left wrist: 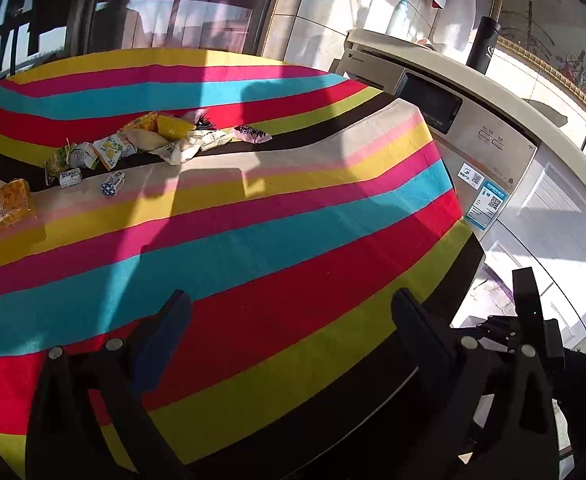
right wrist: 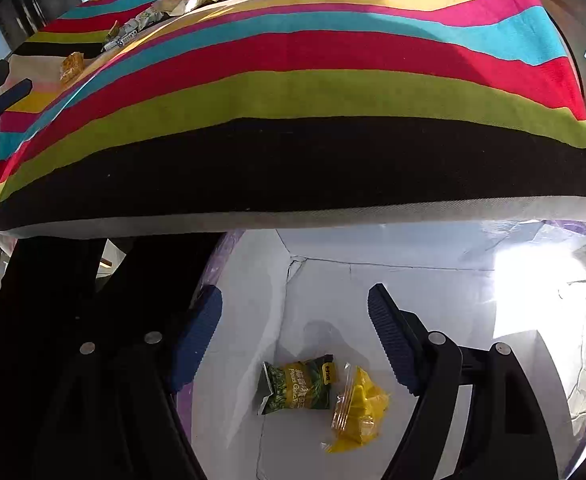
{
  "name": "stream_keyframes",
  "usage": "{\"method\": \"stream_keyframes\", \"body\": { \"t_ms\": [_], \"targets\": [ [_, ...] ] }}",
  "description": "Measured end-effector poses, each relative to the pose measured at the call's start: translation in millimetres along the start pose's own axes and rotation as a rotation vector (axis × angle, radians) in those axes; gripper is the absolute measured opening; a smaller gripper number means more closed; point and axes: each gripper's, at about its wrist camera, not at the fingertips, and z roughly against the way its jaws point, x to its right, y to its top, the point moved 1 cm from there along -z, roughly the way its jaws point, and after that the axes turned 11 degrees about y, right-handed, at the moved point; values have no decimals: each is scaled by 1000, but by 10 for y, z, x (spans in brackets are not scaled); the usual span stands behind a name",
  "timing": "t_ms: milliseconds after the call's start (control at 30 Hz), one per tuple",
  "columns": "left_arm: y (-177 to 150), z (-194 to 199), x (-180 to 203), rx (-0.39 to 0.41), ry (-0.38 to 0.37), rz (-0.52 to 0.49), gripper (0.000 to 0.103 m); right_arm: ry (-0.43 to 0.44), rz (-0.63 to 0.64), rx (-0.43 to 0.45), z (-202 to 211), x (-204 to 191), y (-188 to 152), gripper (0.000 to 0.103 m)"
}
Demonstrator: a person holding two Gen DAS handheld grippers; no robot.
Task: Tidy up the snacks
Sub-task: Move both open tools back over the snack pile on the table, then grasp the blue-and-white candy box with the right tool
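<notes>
**A:** Where's your stuff at right now?

**B:** My right tool (right wrist: 293, 332) hangs spread wide over the white box (right wrist: 413, 280), nothing between its fingers. Green snack pack (right wrist: 299, 386) and yellow one (right wrist: 357, 410) lie touching on the box floor.

**A:** And the left?

**B:** Left tool (left wrist: 289, 320) gapes wide too, empty, over the striped tabletop (left wrist: 293, 220). The snack pile (left wrist: 153, 140) sits far across it, an orange pack (left wrist: 13, 204) off by itself.
</notes>
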Motion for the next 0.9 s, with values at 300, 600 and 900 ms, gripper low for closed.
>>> {"method": "stream_keyframes", "body": {
  "t_ms": [300, 600, 900],
  "targets": [
    [216, -533, -1108, -92, 277, 203, 101, -22, 28, 232, 697, -425, 579, 87],
    [259, -707, -1807, -86, 446, 273, 101, 42, 266, 252, -73, -1329, 1442, 88],
    [150, -617, -2055, -55, 342, 473, 101, 121, 496, 159, -1142, -2089, 2425, 81]
  ]
}}
